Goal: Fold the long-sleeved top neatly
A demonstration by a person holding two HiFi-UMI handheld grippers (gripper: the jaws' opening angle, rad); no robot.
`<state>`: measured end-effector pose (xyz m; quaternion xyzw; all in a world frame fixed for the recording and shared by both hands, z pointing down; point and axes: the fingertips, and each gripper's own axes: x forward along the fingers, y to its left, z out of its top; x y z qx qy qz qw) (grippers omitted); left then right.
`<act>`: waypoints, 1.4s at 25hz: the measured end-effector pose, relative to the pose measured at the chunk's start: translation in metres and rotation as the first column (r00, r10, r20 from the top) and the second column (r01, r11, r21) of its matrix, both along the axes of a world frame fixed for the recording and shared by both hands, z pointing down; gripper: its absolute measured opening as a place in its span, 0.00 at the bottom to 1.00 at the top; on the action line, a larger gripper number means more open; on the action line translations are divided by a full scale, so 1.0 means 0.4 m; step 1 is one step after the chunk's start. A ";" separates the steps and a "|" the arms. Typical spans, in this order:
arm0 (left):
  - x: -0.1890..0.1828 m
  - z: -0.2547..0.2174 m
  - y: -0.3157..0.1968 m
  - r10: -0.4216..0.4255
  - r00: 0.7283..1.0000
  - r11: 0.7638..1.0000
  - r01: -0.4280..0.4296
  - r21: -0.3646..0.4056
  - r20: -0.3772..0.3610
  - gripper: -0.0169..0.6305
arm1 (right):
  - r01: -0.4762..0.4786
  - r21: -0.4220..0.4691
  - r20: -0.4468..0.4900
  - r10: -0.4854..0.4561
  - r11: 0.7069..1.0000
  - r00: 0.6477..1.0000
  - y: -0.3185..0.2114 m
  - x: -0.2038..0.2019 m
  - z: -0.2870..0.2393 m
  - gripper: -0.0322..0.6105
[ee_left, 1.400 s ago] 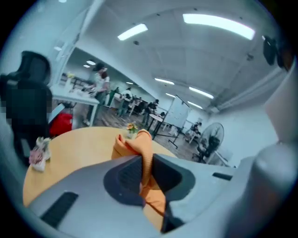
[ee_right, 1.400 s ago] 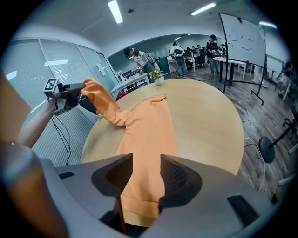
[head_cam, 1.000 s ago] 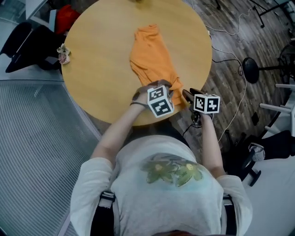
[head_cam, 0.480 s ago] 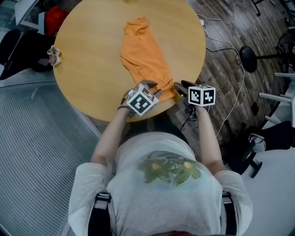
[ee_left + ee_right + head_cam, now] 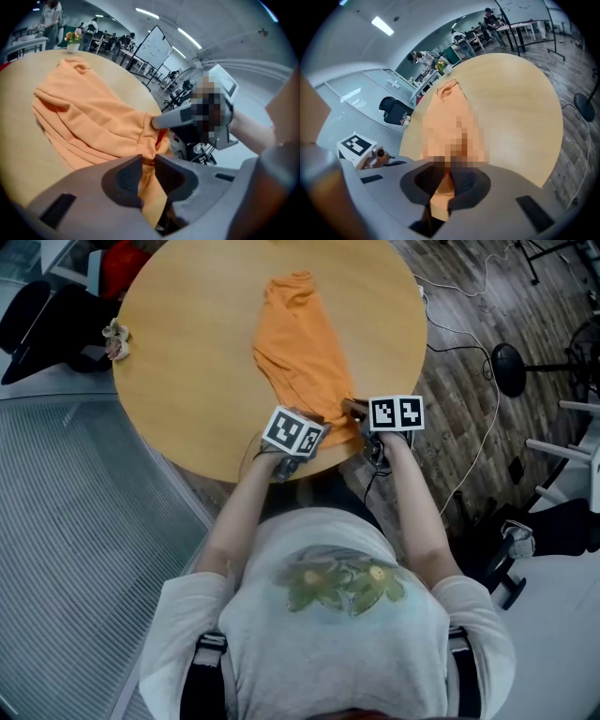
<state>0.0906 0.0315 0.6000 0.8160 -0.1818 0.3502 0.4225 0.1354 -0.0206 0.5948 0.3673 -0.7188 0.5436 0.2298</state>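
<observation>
Fingers (image 5: 465, 182) of the right gripper (image 5: 446, 172) have just been closing and now pinch the near end of the orange long-sleeved top (image 5: 302, 348), with a fold of cloth standing between them. Just beside it, on the person's left, the left gripper (image 5: 148, 163) has its fingers (image 5: 124, 178) narrow after opening a little. The cloth fills the small gap there, so I judge that it holds the same end too. Both grippers are close together at the near edge of the round wooden counter (image 5: 187, 371). From the fingers the top lies away from the person, bunched into a narrow strip. Its long axis runs from the near edge toward the counter's middle, and its far end is crumpled. Neither gripper is near that far end. I think the next move must work from the near end, either pulling it apart across this axis or carrying it along it.
</observation>
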 end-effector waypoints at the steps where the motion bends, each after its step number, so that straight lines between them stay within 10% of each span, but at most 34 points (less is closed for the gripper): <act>1: 0.001 -0.002 0.002 -0.020 1.000 1.000 0.020 0.004 -0.010 0.15 | -0.007 -0.003 0.031 0.007 1.000 0.999 0.002 -0.011 -0.020 0.12; 6: -0.027 -0.136 0.033 0.005 0.984 1.000 -0.005 0.000 -0.180 0.09 | -0.132 0.016 0.269 0.122 0.991 0.955 -0.012 -0.049 -0.177 0.12; 12: -0.086 -0.110 0.083 0.124 0.991 0.991 -0.121 0.060 -0.043 0.16 | -0.187 -0.150 0.261 0.222 0.971 0.940 0.091 -0.044 -0.102 0.12; 18: -0.047 -0.079 0.041 -0.107 0.978 0.989 0.087 -0.119 -0.178 0.22 | -0.209 -0.125 0.358 0.241 0.970 0.902 0.086 -0.063 -0.152 0.12; 23: -0.022 -0.071 -0.010 -0.272 0.935 0.955 0.233 -0.183 -0.228 0.11 | -0.178 -0.080 0.199 0.190 0.981 0.961 0.073 -0.021 -0.100 0.13; 27: -0.019 -0.061 -0.001 -0.193 0.968 0.977 0.174 -0.124 -0.160 0.08 | -0.148 -0.056 0.155 0.155 0.987 0.976 0.066 -0.013 -0.091 0.14; 31: -0.021 -0.167 0.001 -0.151 0.958 0.987 0.135 -0.083 -0.243 0.08 | -0.098 0.048 0.150 0.090 0.994 0.985 0.071 -0.021 -0.176 0.15; 35: 0.002 -0.196 0.055 -0.057 0.970 0.996 0.040 -0.074 -0.238 0.08 | -0.043 0.085 0.067 0.037 0.995 0.997 0.110 0.017 -0.178 0.31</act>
